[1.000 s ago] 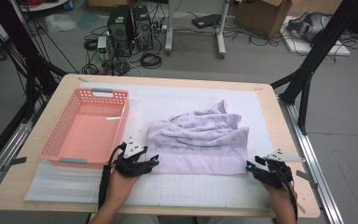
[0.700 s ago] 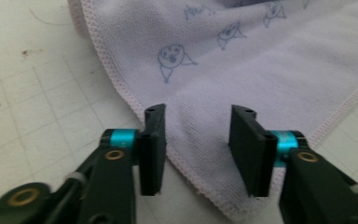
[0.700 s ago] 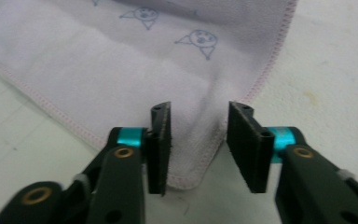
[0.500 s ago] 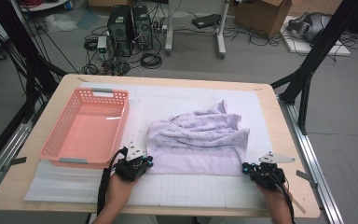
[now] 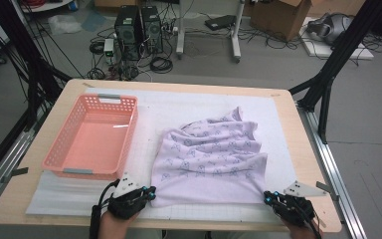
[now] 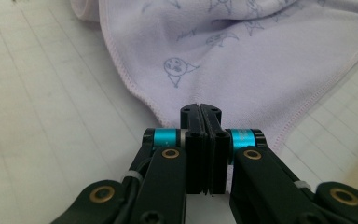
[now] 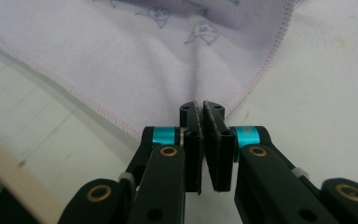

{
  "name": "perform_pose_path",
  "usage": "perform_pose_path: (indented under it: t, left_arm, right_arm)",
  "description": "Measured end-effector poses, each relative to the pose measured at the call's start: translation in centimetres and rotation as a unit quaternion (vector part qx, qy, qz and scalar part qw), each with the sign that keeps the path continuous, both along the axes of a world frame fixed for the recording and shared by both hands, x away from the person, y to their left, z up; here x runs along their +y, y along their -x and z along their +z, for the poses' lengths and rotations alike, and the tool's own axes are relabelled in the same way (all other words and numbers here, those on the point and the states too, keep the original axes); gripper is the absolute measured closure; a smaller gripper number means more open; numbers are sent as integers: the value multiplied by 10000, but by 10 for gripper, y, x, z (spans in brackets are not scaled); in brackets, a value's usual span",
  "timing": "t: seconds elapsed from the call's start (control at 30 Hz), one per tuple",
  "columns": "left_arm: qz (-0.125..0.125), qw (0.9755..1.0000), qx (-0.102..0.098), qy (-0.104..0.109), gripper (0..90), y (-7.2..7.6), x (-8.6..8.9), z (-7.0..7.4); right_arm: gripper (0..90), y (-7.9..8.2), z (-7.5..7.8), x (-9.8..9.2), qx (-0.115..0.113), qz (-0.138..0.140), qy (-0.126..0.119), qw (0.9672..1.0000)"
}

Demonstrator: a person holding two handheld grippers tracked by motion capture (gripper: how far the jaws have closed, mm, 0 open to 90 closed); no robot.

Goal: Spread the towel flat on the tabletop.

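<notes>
A lilac cloth (image 5: pixel 211 154) printed with small blue figures lies on the white mat, its near edge pulled straight and its far part still rumpled. My left gripper (image 5: pixel 151 194) is shut on the cloth's near left corner. In the left gripper view the jaws (image 6: pixel 199 108) meet with the hemmed corner (image 6: pixel 242 51) running into their tips. My right gripper (image 5: pixel 267 197) is shut on the near right corner. The right gripper view has its jaws (image 7: pixel 200 106) pinching the cloth (image 7: pixel 121 51), which puckers just ahead of them.
A pink plastic basket (image 5: pixel 132 130) with nothing in it stands on the left of the mat, close to the cloth's left edge. The wooden table edge (image 5: pixel 308 149) runs along the right. Computers and cables sit on the floor beyond the table.
Both grippers have closed on the cloth's near corners and drawn back toward the table's near edge. The cloth's front has been dragged along and now lies flatter and wider.
</notes>
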State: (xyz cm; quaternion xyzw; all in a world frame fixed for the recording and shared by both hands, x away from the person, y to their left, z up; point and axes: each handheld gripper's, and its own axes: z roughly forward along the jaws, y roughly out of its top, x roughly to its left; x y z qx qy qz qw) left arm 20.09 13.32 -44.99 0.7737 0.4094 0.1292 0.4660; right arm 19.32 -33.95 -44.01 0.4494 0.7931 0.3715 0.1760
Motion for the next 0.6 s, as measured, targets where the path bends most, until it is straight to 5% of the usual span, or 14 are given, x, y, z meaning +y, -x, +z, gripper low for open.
perform_pose_path:
  t: [0.23, 0.3, 0.4, 0.6]
  left_arm:
    - [-297, 9995, -40, 64, 874, 33, 2, 0]
    - [-252, 9996, -109, 88, 684, 32, 1, -1]
    - [-100, 9996, -150, 237, 517, 27, 3, -2]
    - [-138, 9993, 69, 342, 496, 13, -4, -8]
  right_arm:
    - [864, 43, 6, -4, 96, 132, 110, 9998]
    - [755, 49, 5, -7, 73, 127, 70, 9999]
    - [634, 48, 7, -12, -128, -27, -229, 9997]
    - [612, 32, 4, -12, -285, -398, -170, 9987]
